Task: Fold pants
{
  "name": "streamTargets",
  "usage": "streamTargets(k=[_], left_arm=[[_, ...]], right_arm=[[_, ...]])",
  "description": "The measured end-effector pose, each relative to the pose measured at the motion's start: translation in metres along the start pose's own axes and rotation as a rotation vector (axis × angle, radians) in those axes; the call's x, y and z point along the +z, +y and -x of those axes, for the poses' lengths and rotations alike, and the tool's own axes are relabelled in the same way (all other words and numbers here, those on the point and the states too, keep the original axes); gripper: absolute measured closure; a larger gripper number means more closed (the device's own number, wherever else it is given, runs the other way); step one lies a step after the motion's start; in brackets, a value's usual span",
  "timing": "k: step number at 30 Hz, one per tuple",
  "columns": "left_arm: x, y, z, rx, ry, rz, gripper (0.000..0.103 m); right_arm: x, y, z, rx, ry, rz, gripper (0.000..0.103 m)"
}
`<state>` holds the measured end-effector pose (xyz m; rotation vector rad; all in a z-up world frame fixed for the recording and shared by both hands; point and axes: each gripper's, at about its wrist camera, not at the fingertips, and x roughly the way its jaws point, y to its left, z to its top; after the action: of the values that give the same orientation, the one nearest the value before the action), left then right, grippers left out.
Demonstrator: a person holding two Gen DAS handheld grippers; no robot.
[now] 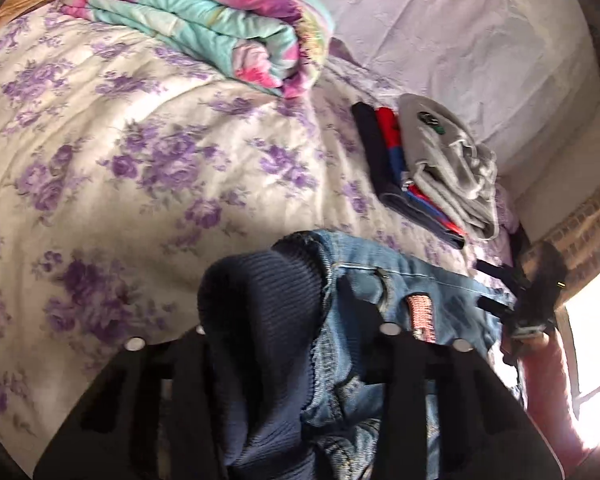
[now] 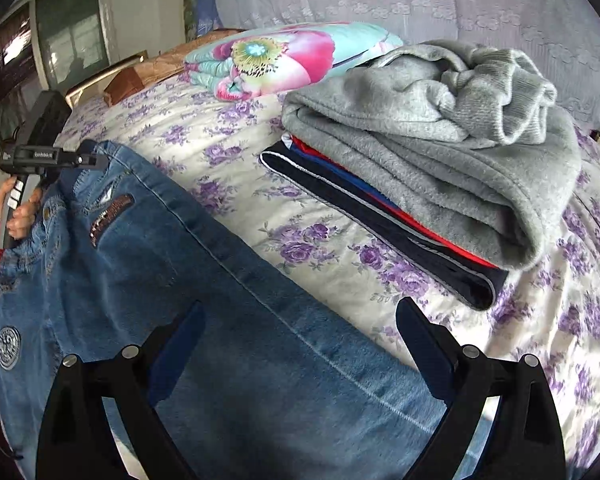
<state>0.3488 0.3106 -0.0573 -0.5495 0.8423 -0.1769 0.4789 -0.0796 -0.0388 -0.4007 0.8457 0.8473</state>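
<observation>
Bedroom setting: bed covered by a white quilted bedspread printed with purple roses [image 1: 120,152], a pale lilac embossed fabric panel [image 1: 460,20] behind it, windows at the side.

Item 1: pair of blue denim pants with a dark navy ribbed knit waistband [image 2: 204,280]. Lies spread along the near edge of the bedspread, waist end toward the left gripper. Sequinned pocket patch [image 2: 112,216] and round embroidered badge [image 2: 9,347] face up in the right wrist view. In the left wrist view the ribbed waistband and denim [image 1: 268,320] are bunched between the fingers.

Item 2: left gripper [image 1: 296,360], black, two-fingered. Clamped on the waistband of the pants, fabric filling the gap between its fingers. Seen from the right wrist view, its black body [image 2: 40,152] sits at the waist corner, held by a bare hand [image 2: 20,212] with a red sleeve.

Item 3: right gripper [image 2: 300,332], black, two-fingered. Fingers spread wide apart, nothing between them; poised over the leg portion of the pants near the seam.

Item 4: stack of folded garments: grey fleece sweatshirt [image 2: 440,140] on top, red and blue layers beneath, dark navy piece with pale piping [image 2: 380,240] at the bottom. Rests on the bedspread, just beside the pants, apart from them.

Item 5: folded turquoise-and-pink floral quilt [image 1: 204,20], at the far end of the bed, well apart from the pants.
</observation>
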Motion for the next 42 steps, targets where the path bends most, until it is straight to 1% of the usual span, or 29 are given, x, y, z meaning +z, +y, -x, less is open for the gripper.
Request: streamTargets(k=[2,3,4,5,6,7,8,9,12,16,19,20,21,22,23,24,26,27,28,30,31,33,35,36,37,38,40,41,42], left_arm=[[-0.001,-0.001,0.000,0.004,-0.003,-0.011,0.070],[0.000,-0.002,-0.001,0.004,-0.002,-0.011,0.071],[0.001,-0.001,-0.001,-0.002,-0.001,-0.007,0.071],[0.002,-0.002,-0.002,-0.008,0.000,-0.004,0.071],[0.002,-0.001,-0.002,-0.011,0.001,0.000,0.071],[0.002,-0.001,-0.001,-0.013,0.001,0.001,0.071],[0.002,-0.002,0.000,-0.013,-0.002,-0.001,0.072],[0.002,-0.005,0.003,-0.017,-0.008,-0.007,0.075],[-0.002,-0.018,0.021,-0.036,-0.055,-0.038,0.076],[-0.023,-0.039,0.064,-0.123,-0.126,-0.078,0.076],[-0.049,-0.050,0.104,-0.188,-0.166,-0.119,0.072],[-0.059,-0.051,0.115,-0.201,-0.173,-0.129,0.067],[-0.074,-0.050,0.126,-0.198,-0.175,-0.137,0.059],[-0.089,-0.046,0.133,-0.176,-0.177,-0.131,0.051],[-0.103,-0.040,0.136,-0.148,-0.179,-0.112,0.035],[-0.123,-0.030,0.140,-0.118,-0.176,-0.081,0.032],[-0.153,-0.014,0.143,-0.107,-0.146,-0.021,0.032],[-0.170,-0.006,0.146,-0.127,-0.135,0.025,0.032],[-0.181,-0.002,0.152,-0.145,-0.150,0.050,0.032],[-0.195,-0.003,0.168,-0.123,-0.197,0.070,0.032],[-0.200,-0.003,0.173,-0.149,-0.205,0.095,0.032],[-0.207,-0.003,0.186,-0.253,-0.230,0.150,0.022],[-0.211,-0.006,0.198,-0.278,-0.275,0.179,0.013],[-0.211,-0.009,0.200,-0.270,-0.282,0.181,0.011],[-0.208,-0.013,0.197,-0.262,-0.269,0.173,0.011],[-0.203,-0.018,0.189,-0.241,-0.232,0.165,0.010],[-0.196,-0.020,0.164,-0.169,-0.154,0.200,0.011],[-0.193,-0.020,0.154,-0.151,-0.135,0.217,0.013],[-0.190,-0.020,0.148,-0.119,-0.139,0.224,0.023]], right_arm=[[-0.002,-0.004,-0.016,0.023,0.034,0.025,0.007],[-0.006,-0.006,-0.028,0.042,0.074,0.012,0.012],[-0.011,-0.009,-0.037,0.064,0.100,-0.017,0.012],[-0.015,-0.009,-0.035,0.057,0.067,-0.038,0.018],[-0.016,-0.007,-0.029,0.059,0.051,-0.046,0.046],[-0.017,-0.003,-0.021,0.049,0.039,-0.058,0.067],[-0.019,0.001,-0.012,0.029,0.035,-0.077,0.092],[-0.021,0.008,0.001,0.003,0.010,-0.088,0.095],[-0.031,0.048,0.049,-0.092,-0.050,-0.019,0.097],[-0.058,0.110,0.127,-0.174,-0.132,0.042,0.097],[-0.094,0.159,0.174,-0.215,-0.183,0.054,0.097],[-0.108,0.176,0.180,-0.222,-0.191,0.057,0.097],[-0.124,0.193,0.183,-0.226,-0.191,0.058,0.097],[-0.142,0.209,0.181,-0.223,-0.178,0.055,0.097],[-0.156,0.223,0.176,-0.221,-0.162,0.054,0.097],[-0.175,0.237,0.171,-0.213,-0.150,0.045,0.097],[-0.200,0.256,0.156,-0.190,-0.123,0.010,0.097],[-0.209,0.262,0.151,-0.210,-0.124,0.001,0.097],[-0.215,0.264,0.149,-0.226,-0.139,-0.007,0.097],[-0.214,0.259,0.150,-0.213,-0.165,-0.053,0.097],[-0.213,0.254,0.150,-0.202,-0.179,-0.073,0.097],[-0.213,0.253,0.151,-0.197,-0.194,-0.087,0.097],[-0.216,0.254,0.149,-0.197,-0.196,-0.092,0.097],[-0.219,0.254,0.147,-0.198,-0.199,-0.092,0.097],[-0.222,0.255,0.145,-0.199,-0.204,-0.095,0.097],[-0.224,0.254,0.145,-0.199,-0.213,-0.100,0.097],[-0.227,0.255,0.144,-0.196,-0.229,-0.122,0.097],[-0.227,0.254,0.145,-0.194,-0.238,-0.133,0.097],[-0.227,0.256,0.147,-0.195,-0.247,-0.138,0.097]])
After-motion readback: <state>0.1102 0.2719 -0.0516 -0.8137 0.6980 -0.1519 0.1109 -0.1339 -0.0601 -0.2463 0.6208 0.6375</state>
